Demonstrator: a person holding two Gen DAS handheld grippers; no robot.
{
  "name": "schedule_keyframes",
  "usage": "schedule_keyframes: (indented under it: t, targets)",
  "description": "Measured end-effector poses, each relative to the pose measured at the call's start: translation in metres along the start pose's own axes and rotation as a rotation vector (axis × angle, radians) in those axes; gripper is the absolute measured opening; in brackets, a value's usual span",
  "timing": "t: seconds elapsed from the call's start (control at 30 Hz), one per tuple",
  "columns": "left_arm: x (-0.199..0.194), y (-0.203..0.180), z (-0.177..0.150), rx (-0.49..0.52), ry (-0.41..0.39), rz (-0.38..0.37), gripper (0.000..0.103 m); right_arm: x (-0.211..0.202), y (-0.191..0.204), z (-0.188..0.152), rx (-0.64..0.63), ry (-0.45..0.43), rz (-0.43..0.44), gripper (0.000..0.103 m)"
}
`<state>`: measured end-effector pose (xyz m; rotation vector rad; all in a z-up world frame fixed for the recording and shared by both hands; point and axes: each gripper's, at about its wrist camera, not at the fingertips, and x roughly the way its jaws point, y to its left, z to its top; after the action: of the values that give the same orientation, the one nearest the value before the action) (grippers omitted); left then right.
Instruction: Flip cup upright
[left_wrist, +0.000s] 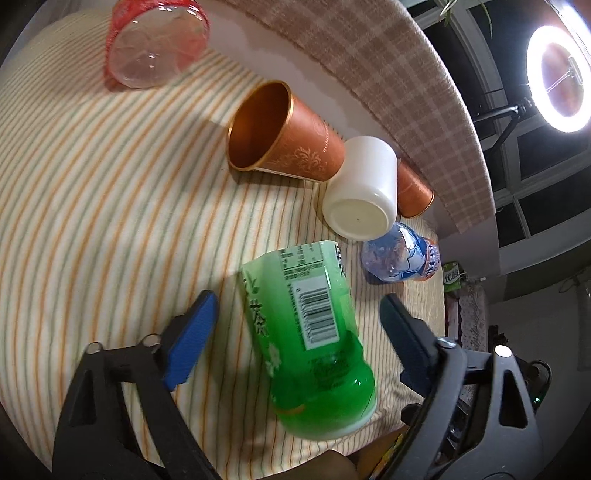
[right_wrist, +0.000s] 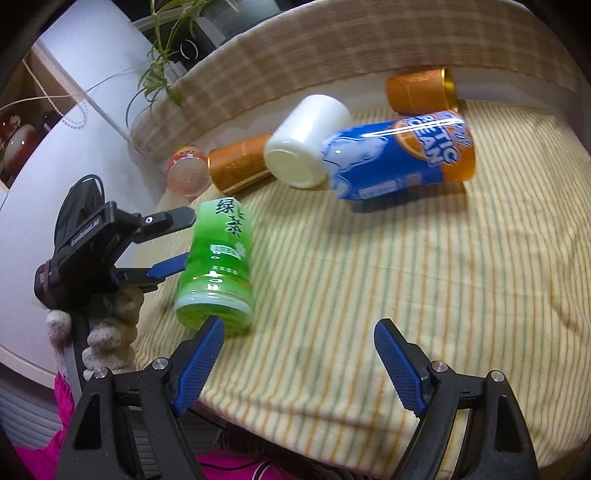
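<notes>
A green tea cup (left_wrist: 308, 336) lies tilted on the striped cloth between the fingers of my left gripper (left_wrist: 295, 306), which is open around it without touching. The cup also shows in the right wrist view (right_wrist: 218, 262), with the left gripper (right_wrist: 177, 238) at its left side. My right gripper (right_wrist: 297, 345) is open and empty above the cloth, to the right of the green cup. A white cup (left_wrist: 360, 192) (right_wrist: 306, 144), a blue cup (left_wrist: 400, 254) (right_wrist: 395, 158), two orange cups (left_wrist: 280, 136) (left_wrist: 413, 192) and a clear red-rimmed cup (left_wrist: 155, 40) lie on their sides.
The striped cloth (right_wrist: 406, 277) covers a round table. A plaid cloth (left_wrist: 388, 70) covers its far part. A ring light (left_wrist: 557, 81) stands at the right beyond the table edge. A plant (right_wrist: 162, 62) stands behind the table.
</notes>
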<state>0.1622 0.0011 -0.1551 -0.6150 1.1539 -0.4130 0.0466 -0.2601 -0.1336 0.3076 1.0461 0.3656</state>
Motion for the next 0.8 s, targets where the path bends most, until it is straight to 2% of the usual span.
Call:
schedule_keyframes:
  t: [0.2,0.37,0.47,0.57,0.8]
  targets:
    - [0.009,-0.002,0.001,0.004,0.02,0.006,0.084,-0.008,-0.01,-0.004,0.008,-0.018,-0.014,0.085]
    - [0.017,-0.003,0.003,0.018,0.041,0.022,0.069,-0.006,-0.018,-0.004,0.037,-0.02,-0.023,0.085]
    - [0.017,-0.007,0.002,0.039,0.035,0.031,0.069,-0.005,-0.021,-0.003,0.058,-0.019,-0.02,0.085]
    - [0.012,-0.016,0.001,0.079,0.008,0.051,0.069,-0.006,-0.021,-0.003,0.063,-0.025,-0.022,0.085]
    - [-0.011,-0.056,-0.012,0.267,-0.111,0.119,0.069,-0.009,-0.019,-0.001,0.062,-0.043,-0.027,0.085]
